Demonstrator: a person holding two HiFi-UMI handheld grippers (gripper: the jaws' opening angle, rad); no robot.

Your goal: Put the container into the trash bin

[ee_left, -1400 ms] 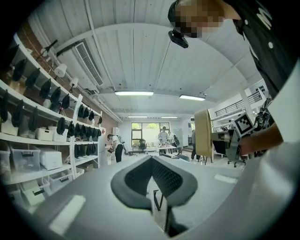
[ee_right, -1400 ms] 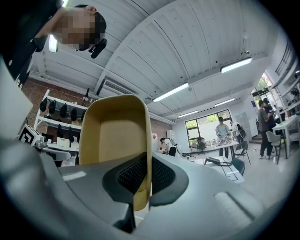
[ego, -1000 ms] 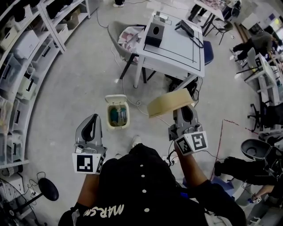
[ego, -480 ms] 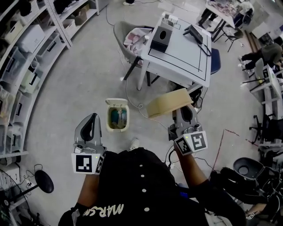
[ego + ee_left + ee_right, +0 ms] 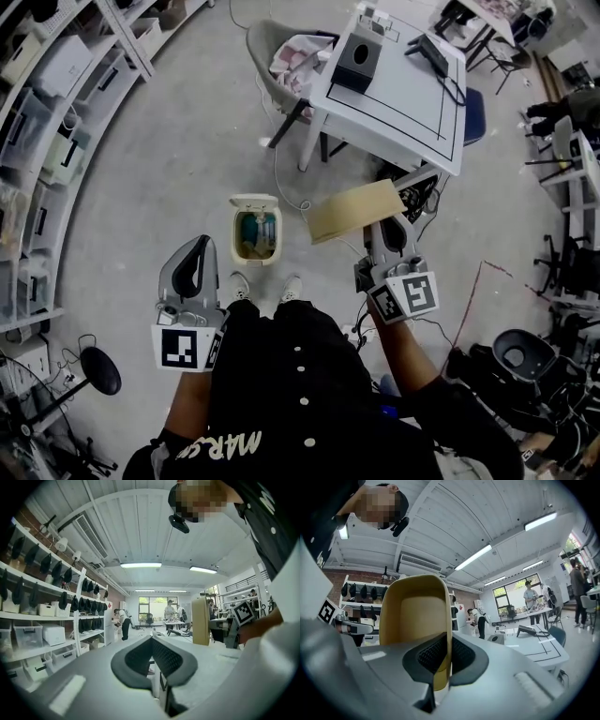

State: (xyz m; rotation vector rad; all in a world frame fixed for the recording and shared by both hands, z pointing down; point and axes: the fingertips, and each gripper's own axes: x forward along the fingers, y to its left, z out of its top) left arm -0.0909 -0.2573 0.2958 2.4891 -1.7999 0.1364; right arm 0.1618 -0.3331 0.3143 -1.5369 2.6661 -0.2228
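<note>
Container (image 5: pixel 354 210) is gripped by its wall in the right tongs (image 5: pixel 384 228) and held in the air. It is to the right of the open bin (image 5: pixel 234 234) on the floor, not yet over it. Left tongs (image 5: pixel 199 248) are closed and empty. Container should be brought squarely over the bin's mouth and lowered before the grip is released, or the rim may be clipped.

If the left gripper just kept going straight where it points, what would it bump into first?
Nothing nearby: the left gripper points level over open floor. The white table farther ahead looks like the first thing, though depth is hard to judge.
</note>
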